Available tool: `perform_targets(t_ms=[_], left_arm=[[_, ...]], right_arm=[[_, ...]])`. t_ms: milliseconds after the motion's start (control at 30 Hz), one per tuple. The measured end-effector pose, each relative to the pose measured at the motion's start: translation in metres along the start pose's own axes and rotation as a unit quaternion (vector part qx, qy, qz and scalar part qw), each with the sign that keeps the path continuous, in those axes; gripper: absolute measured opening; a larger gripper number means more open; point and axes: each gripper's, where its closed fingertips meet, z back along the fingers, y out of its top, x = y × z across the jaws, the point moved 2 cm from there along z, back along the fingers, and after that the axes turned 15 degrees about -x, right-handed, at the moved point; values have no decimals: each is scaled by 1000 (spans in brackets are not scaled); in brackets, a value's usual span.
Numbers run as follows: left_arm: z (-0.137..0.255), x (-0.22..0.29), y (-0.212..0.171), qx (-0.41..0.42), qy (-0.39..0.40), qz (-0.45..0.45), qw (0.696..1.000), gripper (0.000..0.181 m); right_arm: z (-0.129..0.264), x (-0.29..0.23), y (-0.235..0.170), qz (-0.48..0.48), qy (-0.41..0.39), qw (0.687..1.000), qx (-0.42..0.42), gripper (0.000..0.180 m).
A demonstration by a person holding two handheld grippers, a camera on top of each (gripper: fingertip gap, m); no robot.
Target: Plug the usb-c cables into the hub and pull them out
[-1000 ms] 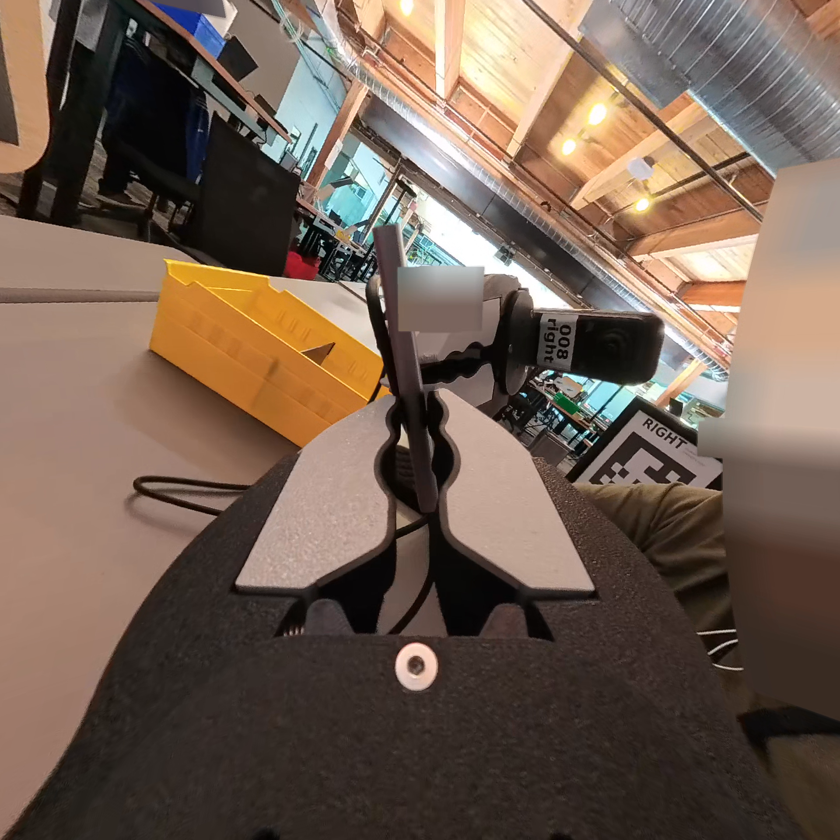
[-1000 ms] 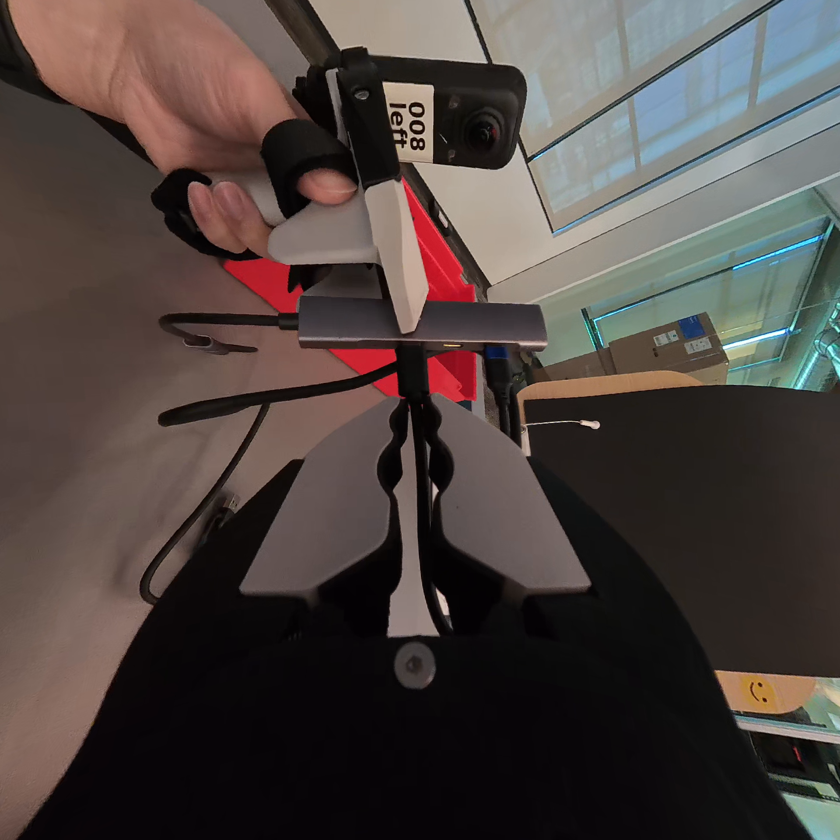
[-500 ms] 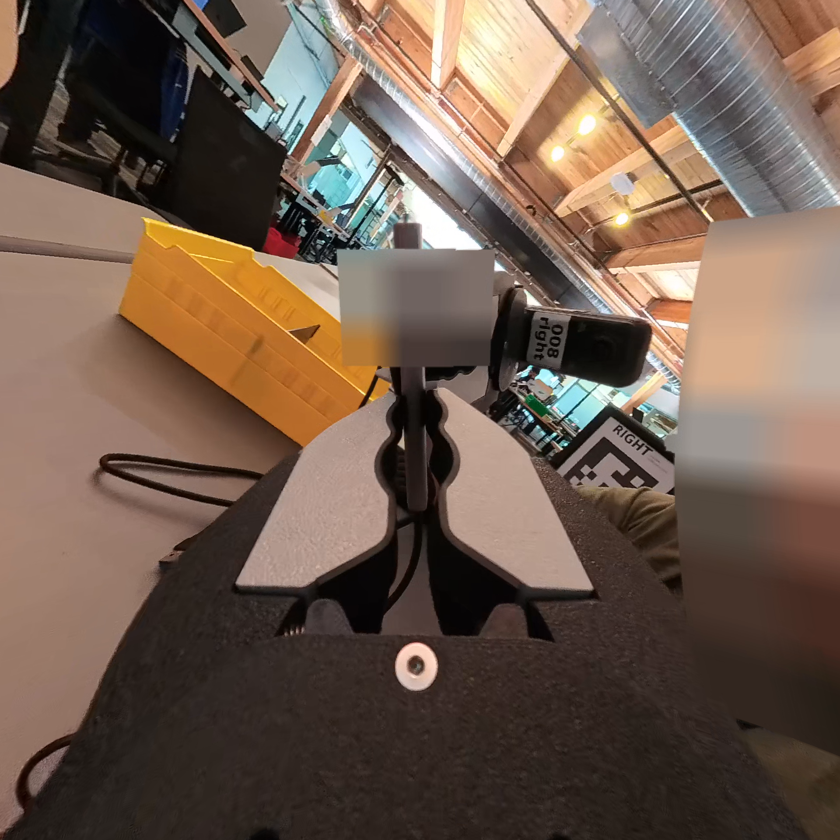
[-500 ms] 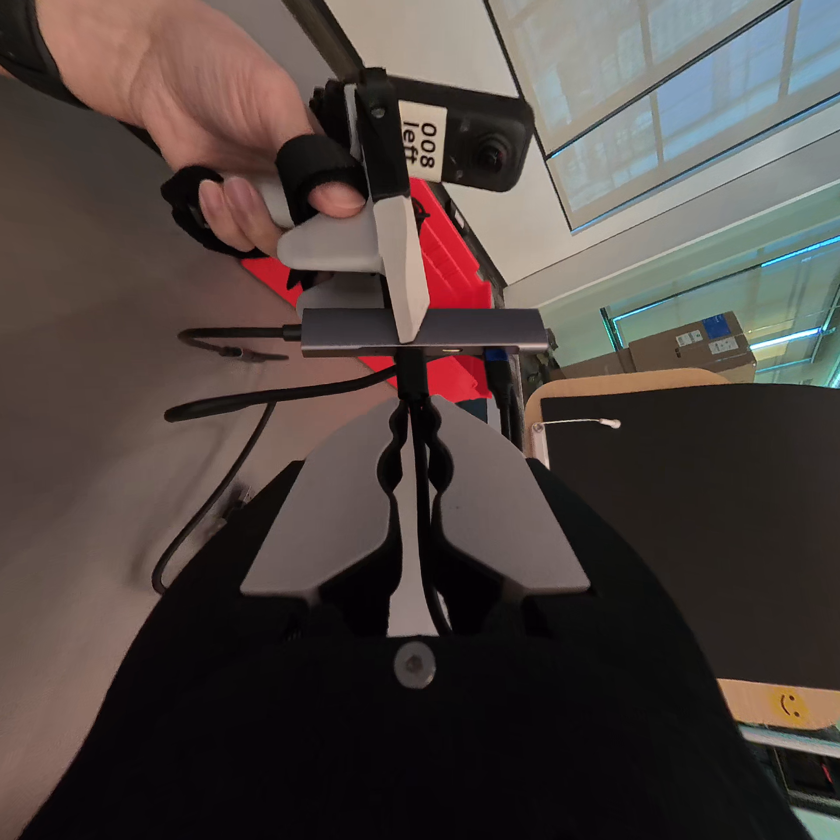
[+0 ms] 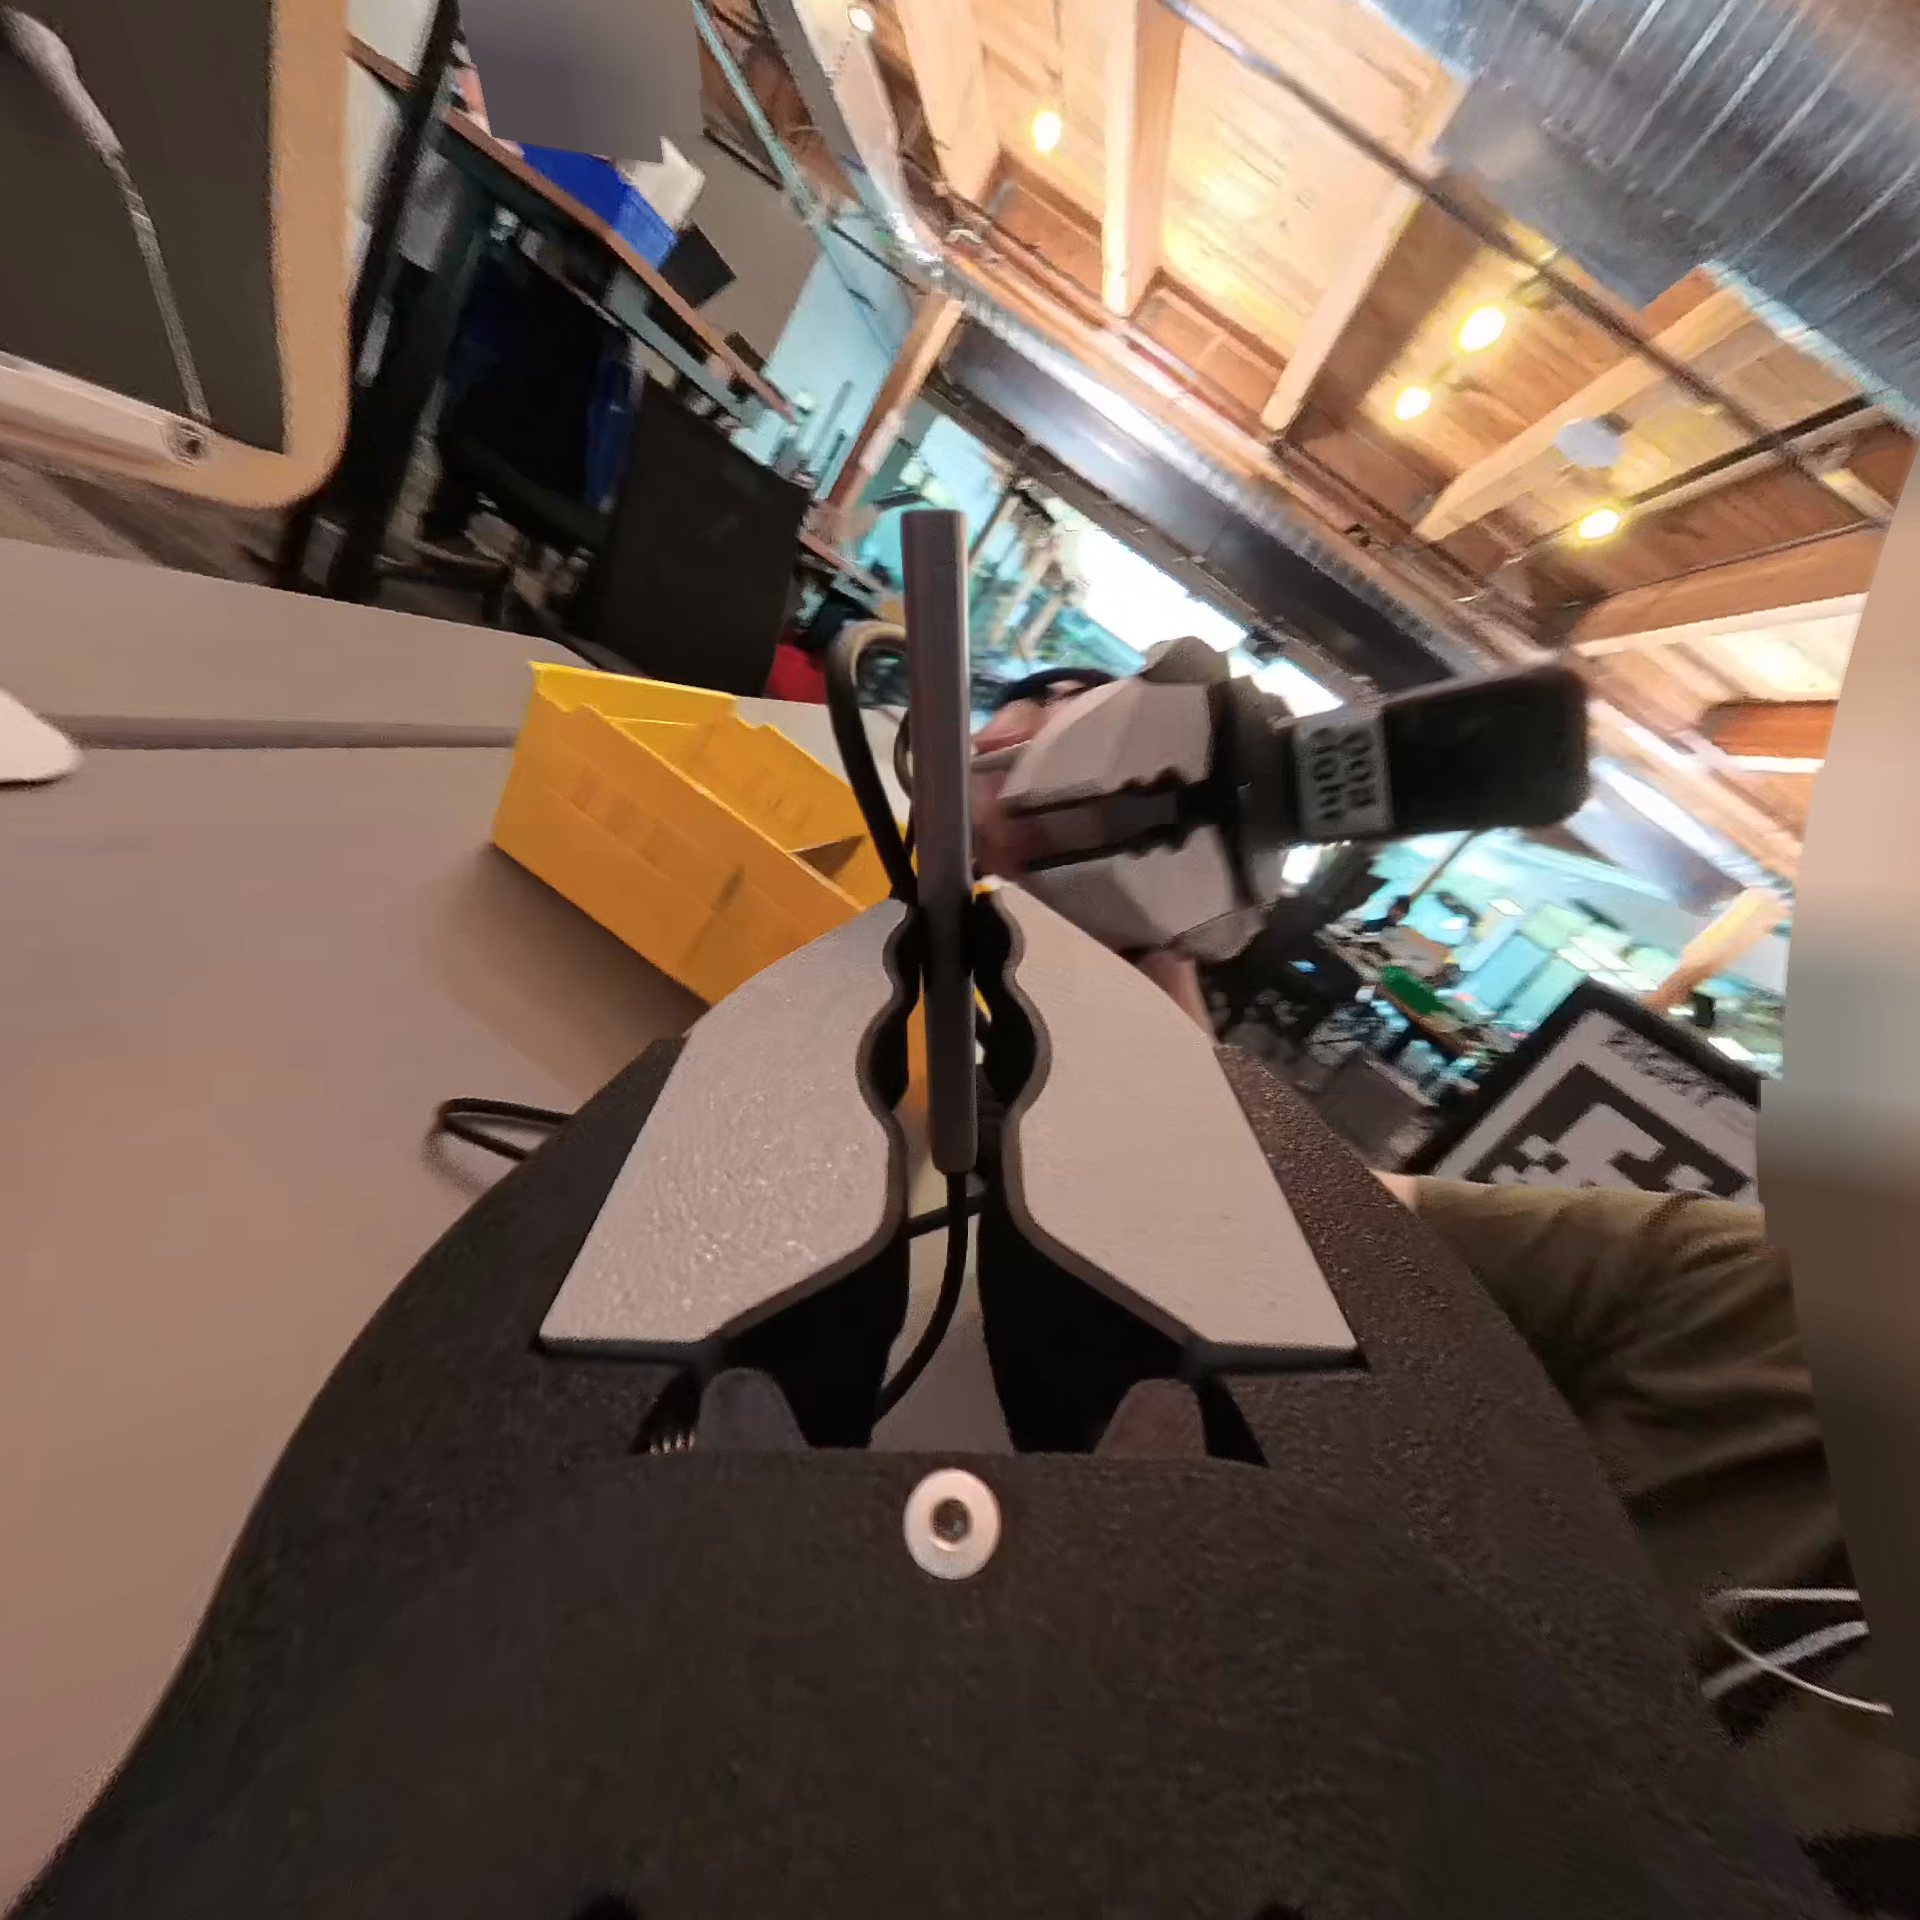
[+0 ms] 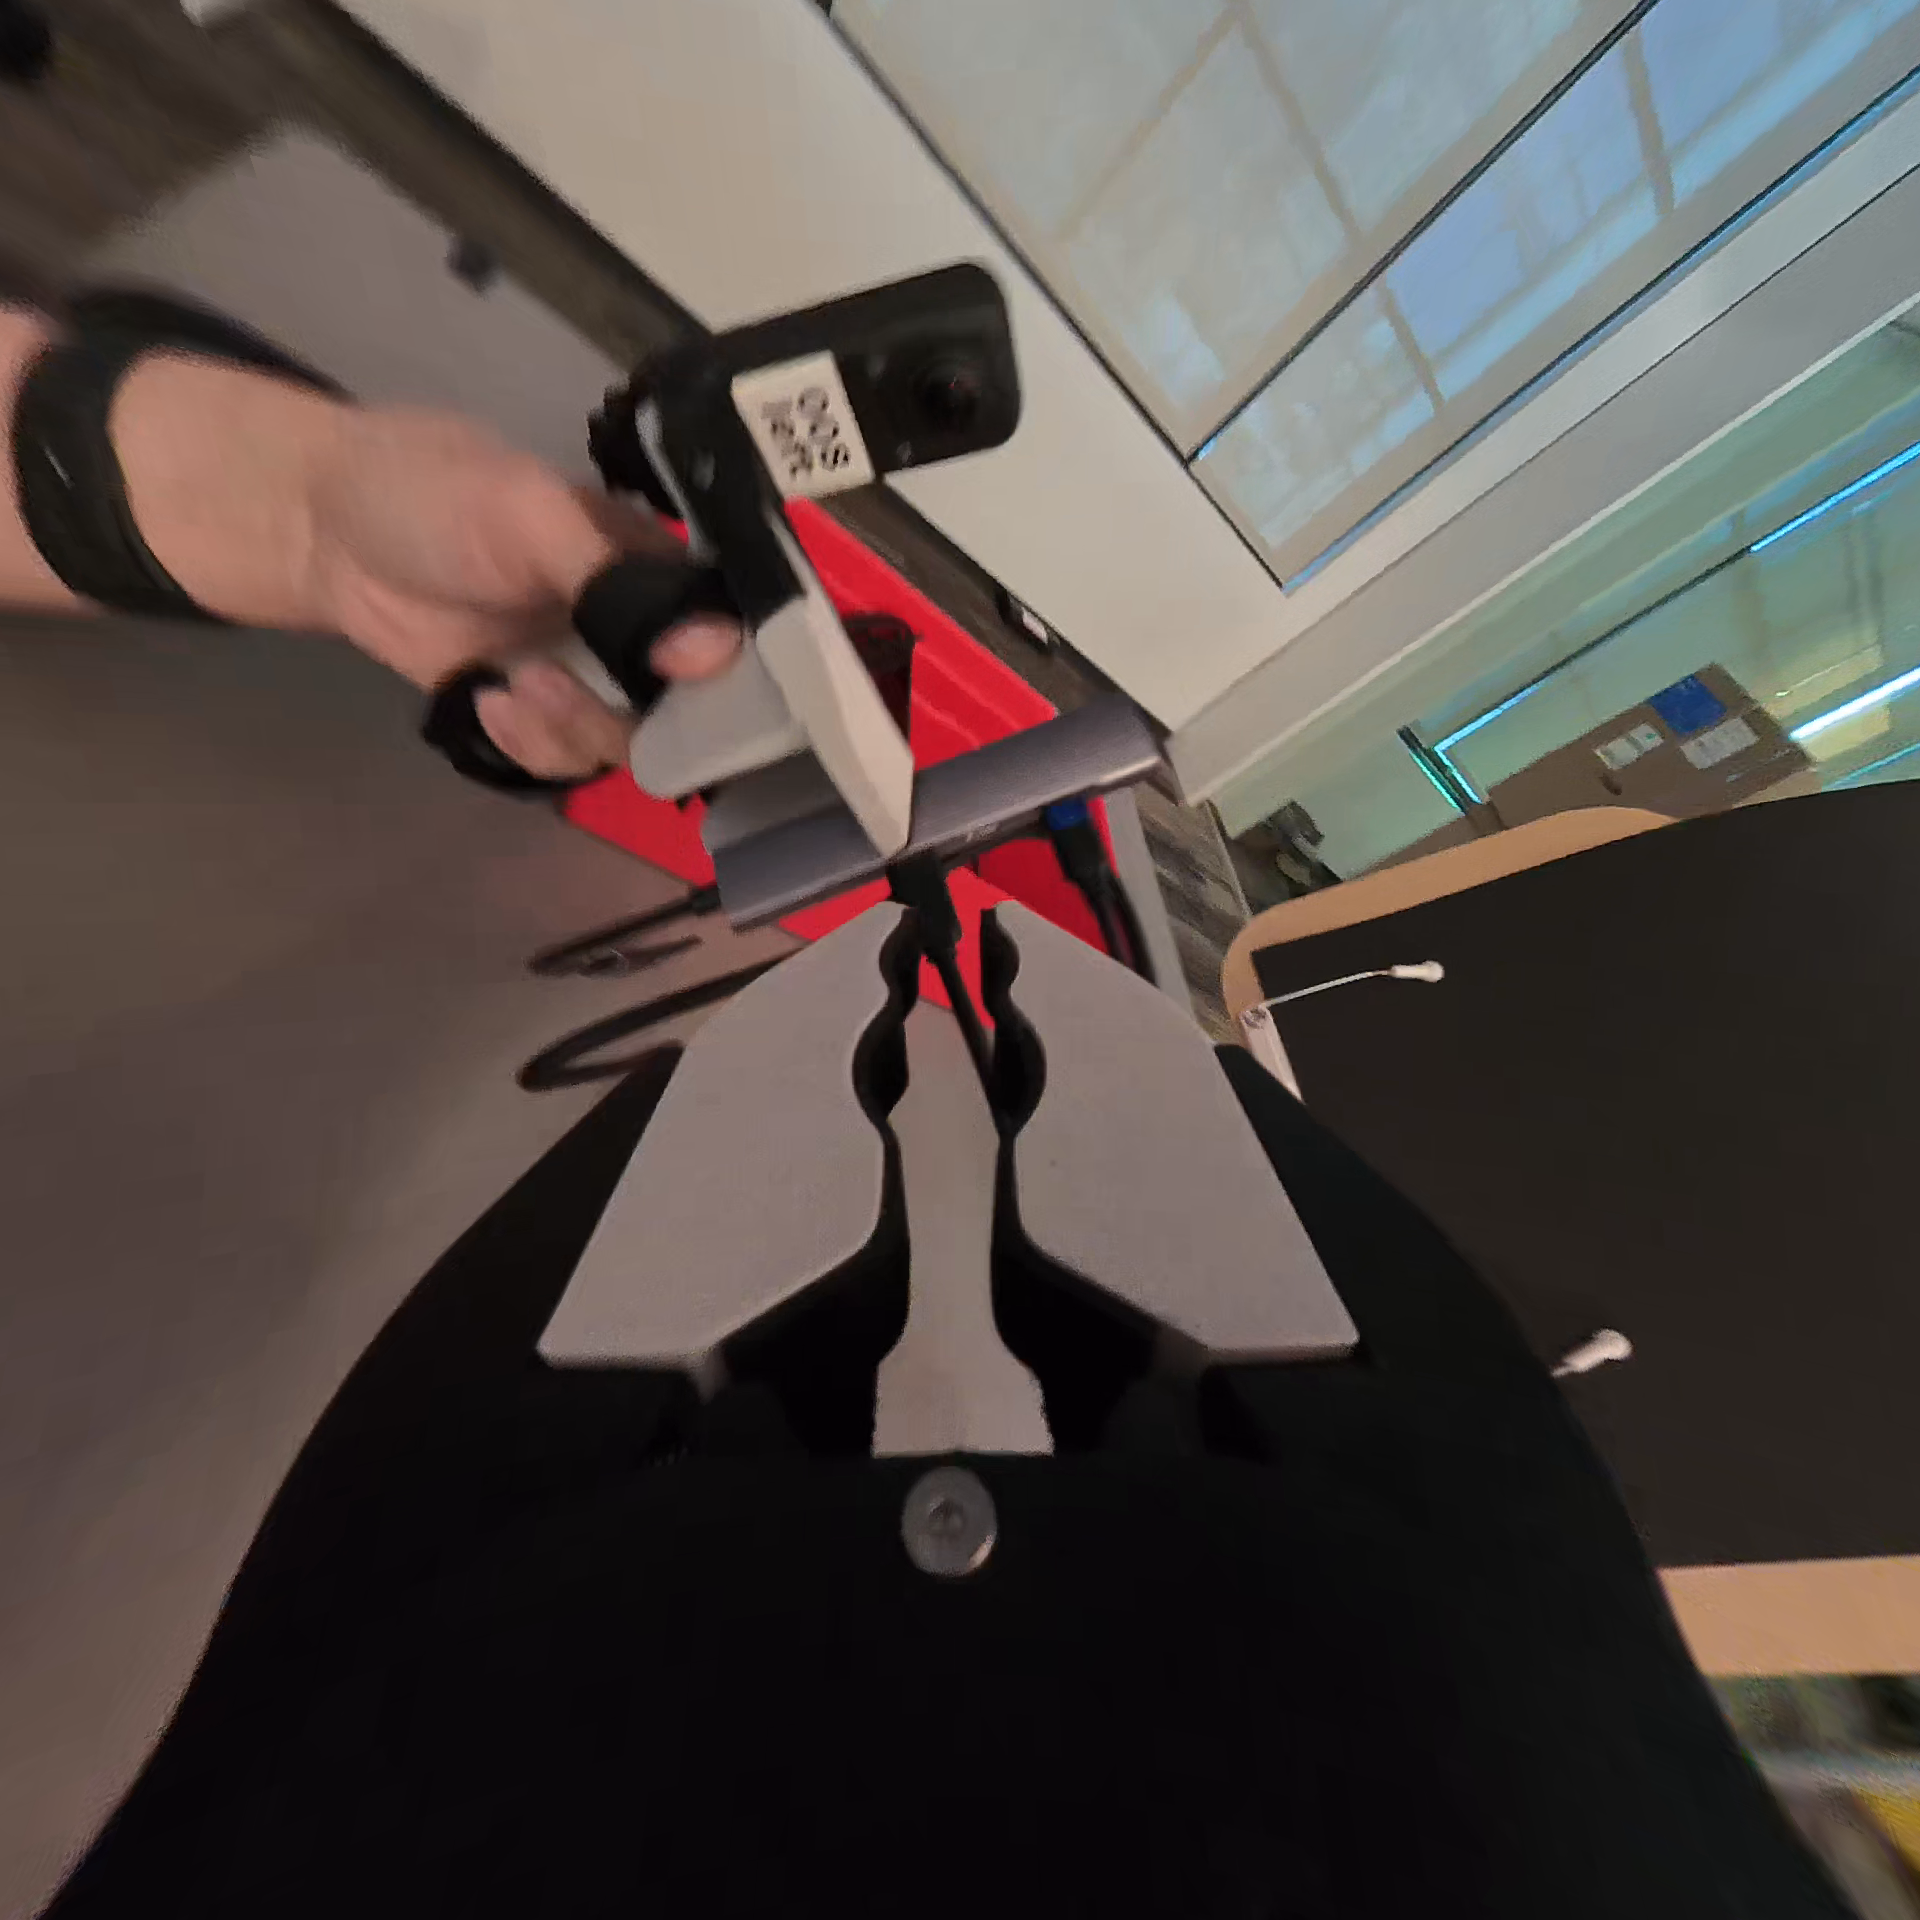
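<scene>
Motion-blurred fisheye frames; warm ceiling lamps, cool window daylight

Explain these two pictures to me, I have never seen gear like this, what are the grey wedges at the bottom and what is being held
The grey wedges are the two fingers of a hand-held gripper; a person holds one in each hand, and a camera on each looks forward along its fingers.

In the left wrist view, the left gripper is clamped on a slim grey hub seen edge-on. The right gripper shows beyond it, blurred.

In the right wrist view, the right gripper sits around a black cable plugged into the hub; whether it grips is unclear. A hand holds the left gripper.

On the grey table lie a yellow bin, a red bin and loose cables.
</scene>
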Motion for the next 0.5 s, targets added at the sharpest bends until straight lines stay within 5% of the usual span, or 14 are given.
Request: perform_targets(t_ms=[133,267,500], left_arm=[[-8,2,-9,-52,19,-44,997,9],[-28,19,-28,-125,-33,-66,989,9],[-44,22,-58,-229,-40,-81,969,9]], right_arm=[[24,21,8,-137,49,988,59,20],[29,30,-6,-295,161,939,76,27],[11,-3,-26,-372,316,872,-26,13]])
